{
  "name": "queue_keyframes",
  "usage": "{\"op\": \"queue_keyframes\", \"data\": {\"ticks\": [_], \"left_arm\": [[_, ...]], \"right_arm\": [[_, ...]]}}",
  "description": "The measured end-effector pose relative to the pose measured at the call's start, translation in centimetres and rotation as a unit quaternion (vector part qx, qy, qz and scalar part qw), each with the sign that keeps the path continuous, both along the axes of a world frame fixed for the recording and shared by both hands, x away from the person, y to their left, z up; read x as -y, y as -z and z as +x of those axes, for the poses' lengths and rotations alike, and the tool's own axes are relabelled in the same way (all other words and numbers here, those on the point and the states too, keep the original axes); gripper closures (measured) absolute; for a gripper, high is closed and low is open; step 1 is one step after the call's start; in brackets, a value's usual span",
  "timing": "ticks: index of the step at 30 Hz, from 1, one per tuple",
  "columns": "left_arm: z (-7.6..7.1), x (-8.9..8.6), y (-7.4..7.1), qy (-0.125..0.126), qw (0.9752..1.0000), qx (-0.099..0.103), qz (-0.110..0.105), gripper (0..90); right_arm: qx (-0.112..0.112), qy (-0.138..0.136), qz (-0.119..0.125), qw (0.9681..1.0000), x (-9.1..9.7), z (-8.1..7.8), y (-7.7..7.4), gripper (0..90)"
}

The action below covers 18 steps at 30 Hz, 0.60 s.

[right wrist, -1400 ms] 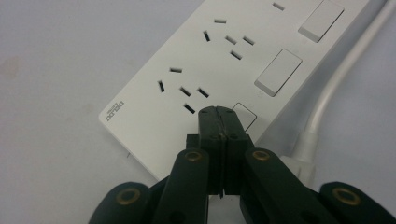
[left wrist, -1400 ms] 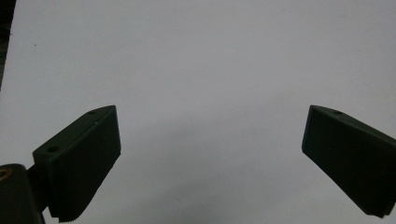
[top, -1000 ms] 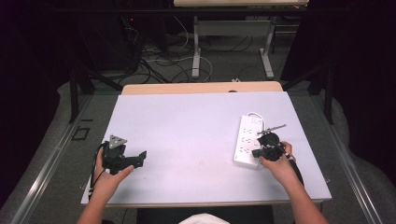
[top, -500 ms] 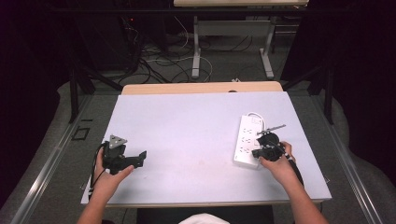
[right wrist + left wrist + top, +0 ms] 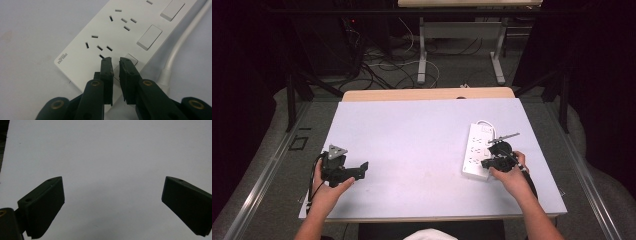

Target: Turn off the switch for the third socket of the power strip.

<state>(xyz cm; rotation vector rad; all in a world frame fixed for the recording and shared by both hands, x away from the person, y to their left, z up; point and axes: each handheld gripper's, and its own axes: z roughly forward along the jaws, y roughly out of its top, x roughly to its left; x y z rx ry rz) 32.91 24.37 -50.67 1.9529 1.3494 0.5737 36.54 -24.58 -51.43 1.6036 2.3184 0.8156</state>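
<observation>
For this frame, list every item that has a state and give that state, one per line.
Left tool: jaws spread wide, empty, over bare table.
Right tool: jaws nearly closed with a thin gap, nothing between them, tips at the end switch of the power strip.
Power strip: lying flat, sockets up, none occupied; whether its switches are on cannot be told.
Cord: attached, trailing beside the strip.

A white-topped table point(image 5: 412, 135) with a wooden far edge stands on grey floor point(image 5: 272, 165); behind it, a second desk's legs point(image 5: 422, 55) and tangled cables point(image 5: 387, 65) occupy dark surroundings.
</observation>
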Motion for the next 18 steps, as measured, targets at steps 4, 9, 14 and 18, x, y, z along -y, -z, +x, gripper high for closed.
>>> {"op": "queue_keyframes", "data": {"ticks": [4,9,14,18], "left_arm": [[0.06,0.1,0.12,0.0,1.0,0.003,-0.004,4.4],[0.02,0.0,0.02,-0.001,1.0,0.002,-0.002,4.4],[0.01,-0.06,-0.06,0.001,1.0,0.001,0.002,4.4],[0.04,0.0,0.0,-0.004,0.9999,0.007,-0.007,4.4]], "right_arm": [[0.002,0.0,0.002,1.0,0.07,-0.04,-0.15,78.2],[0.007,0.0,0.001,1.0,0.19,0.01,-0.27,73.4],[0.009,0.001,0.002,1.0,0.15,0.07,-0.37,68.9],[0.003,0.007,0.006,0.9999,0.06,0.09,-0.42,65.2]]}}
